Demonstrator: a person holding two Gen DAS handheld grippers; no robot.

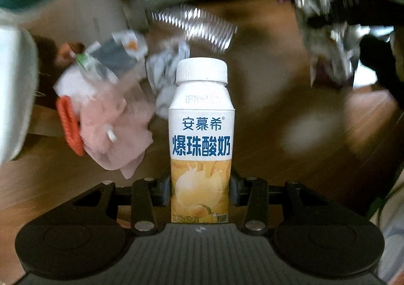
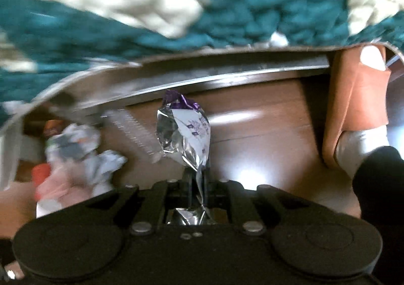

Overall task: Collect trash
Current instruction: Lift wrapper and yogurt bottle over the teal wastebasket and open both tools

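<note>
Currently both grippers hold trash above the wooden floor (image 1: 290, 158), the left gripper (image 1: 200, 191) clamped on a yogurt drink bottle (image 1: 201, 133), the right gripper (image 2: 198, 194) nearly closed, pinching a foil wrapper (image 2: 185, 131); each likely needs carrying to a bin.

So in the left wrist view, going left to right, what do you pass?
Orange ring → pink wrapper → yogurt bottle held in the left gripper → silver foil wrapper held by the right gripper.
</note>
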